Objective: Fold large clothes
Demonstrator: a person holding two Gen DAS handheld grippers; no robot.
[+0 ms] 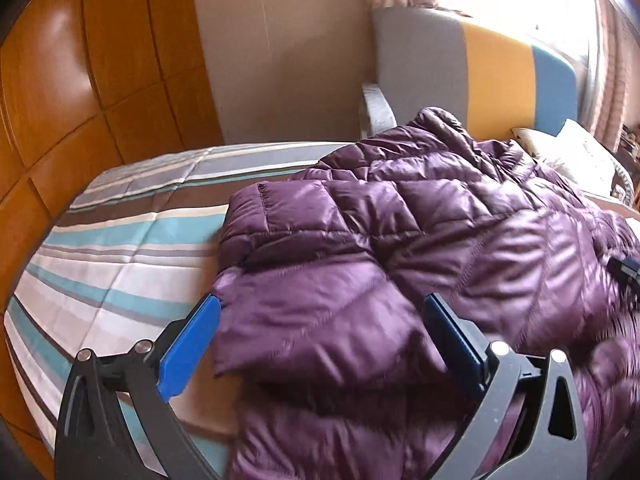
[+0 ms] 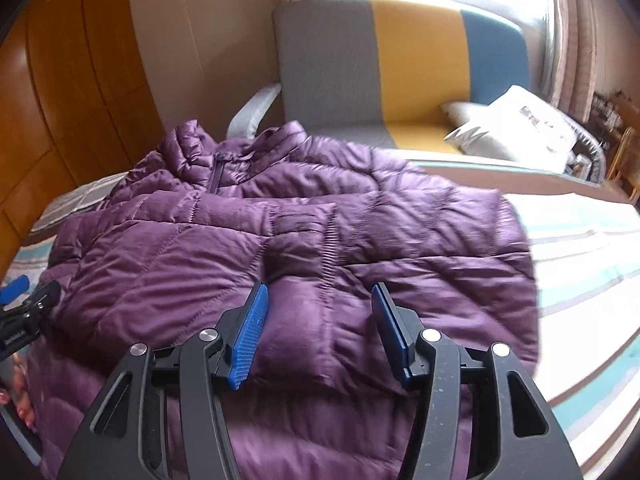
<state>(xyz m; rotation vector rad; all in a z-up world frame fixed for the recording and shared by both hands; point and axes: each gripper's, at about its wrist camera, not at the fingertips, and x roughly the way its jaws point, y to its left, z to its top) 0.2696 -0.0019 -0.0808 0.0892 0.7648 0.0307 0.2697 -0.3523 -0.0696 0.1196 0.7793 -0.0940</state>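
A purple quilted down jacket (image 1: 420, 240) lies spread on a striped bed, collar toward the far end; in the right wrist view (image 2: 248, 248) both sleeves look folded in across its front. My left gripper (image 1: 322, 304) is open and empty, its blue fingers (image 1: 192, 344) straddling the folded left sleeve end just above the fabric. My right gripper (image 2: 320, 296) is open and empty, its fingers either side of a sleeve cuff near the jacket's lower front. The left gripper also shows in the right wrist view (image 2: 20, 300) at the left edge.
The bed has a striped teal, white and brown cover (image 1: 120, 260). A grey, yellow and blue sofa (image 2: 400, 60) with white cushions (image 2: 516, 124) stands behind the bed. Orange wooden wardrobe doors (image 1: 80, 80) are on the left. A bright curtained window is behind the sofa.
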